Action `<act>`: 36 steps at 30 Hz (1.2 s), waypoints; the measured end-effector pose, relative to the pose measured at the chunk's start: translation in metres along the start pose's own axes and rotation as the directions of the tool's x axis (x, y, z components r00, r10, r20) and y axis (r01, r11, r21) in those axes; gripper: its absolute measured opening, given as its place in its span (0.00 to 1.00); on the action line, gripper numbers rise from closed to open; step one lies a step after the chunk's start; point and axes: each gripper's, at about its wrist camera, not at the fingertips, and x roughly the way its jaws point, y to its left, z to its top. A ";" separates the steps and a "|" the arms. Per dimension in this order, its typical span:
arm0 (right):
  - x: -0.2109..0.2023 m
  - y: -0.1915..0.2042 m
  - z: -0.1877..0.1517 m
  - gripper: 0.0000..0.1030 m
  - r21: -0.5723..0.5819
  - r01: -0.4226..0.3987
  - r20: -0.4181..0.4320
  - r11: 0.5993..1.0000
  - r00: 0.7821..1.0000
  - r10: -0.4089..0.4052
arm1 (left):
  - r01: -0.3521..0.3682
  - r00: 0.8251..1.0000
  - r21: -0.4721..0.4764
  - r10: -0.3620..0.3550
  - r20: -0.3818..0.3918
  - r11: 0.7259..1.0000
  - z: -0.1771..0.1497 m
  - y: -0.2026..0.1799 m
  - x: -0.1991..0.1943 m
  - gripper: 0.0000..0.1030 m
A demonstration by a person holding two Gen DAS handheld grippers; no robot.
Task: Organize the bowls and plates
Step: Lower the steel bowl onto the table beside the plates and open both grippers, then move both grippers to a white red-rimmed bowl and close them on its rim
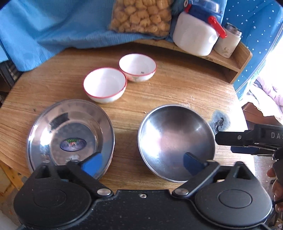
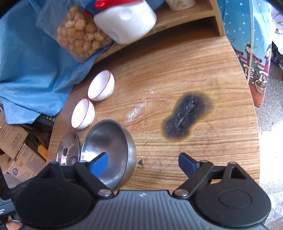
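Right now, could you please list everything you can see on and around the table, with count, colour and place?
Steel plate: one, silver, table's near left.
Steel bowl: one, silver, beside the plate.
Small bowls: two, white with red rims, behind, side by side.
Burn mark: one, black, on the table.
Snack bag: one, tan, on the blue cloth.
Jar: one, white, on the shelf.
Left gripper: open.
Right gripper: open.

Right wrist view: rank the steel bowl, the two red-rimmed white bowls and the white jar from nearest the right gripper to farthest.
1. Steel bowl, under the right gripper's left finger.
2. Nearer white bowl, left, just beyond the steel bowl.
3. Farther white bowl, up-left beside it.
4. White jar, on the shelf at the top.
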 end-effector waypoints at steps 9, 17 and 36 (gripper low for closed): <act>-0.002 0.013 0.004 1.00 -0.088 0.011 0.063 0.996 0.998 -0.005 | -0.064 0.996 -0.054 0.067 0.053 0.996 0.013 0.009 -0.015 0.99; 0.009 0.046 0.012 1.00 -0.240 0.054 0.058 0.969 0.997 -0.041 | -0.148 0.985 -0.121 0.158 0.074 0.982 0.021 0.032 -0.017 0.99; 0.044 0.091 0.043 1.00 -0.270 0.072 0.000 0.960 0.997 -0.074 | -0.142 0.971 -0.190 0.174 0.164 0.971 0.063 0.091 -0.008 0.99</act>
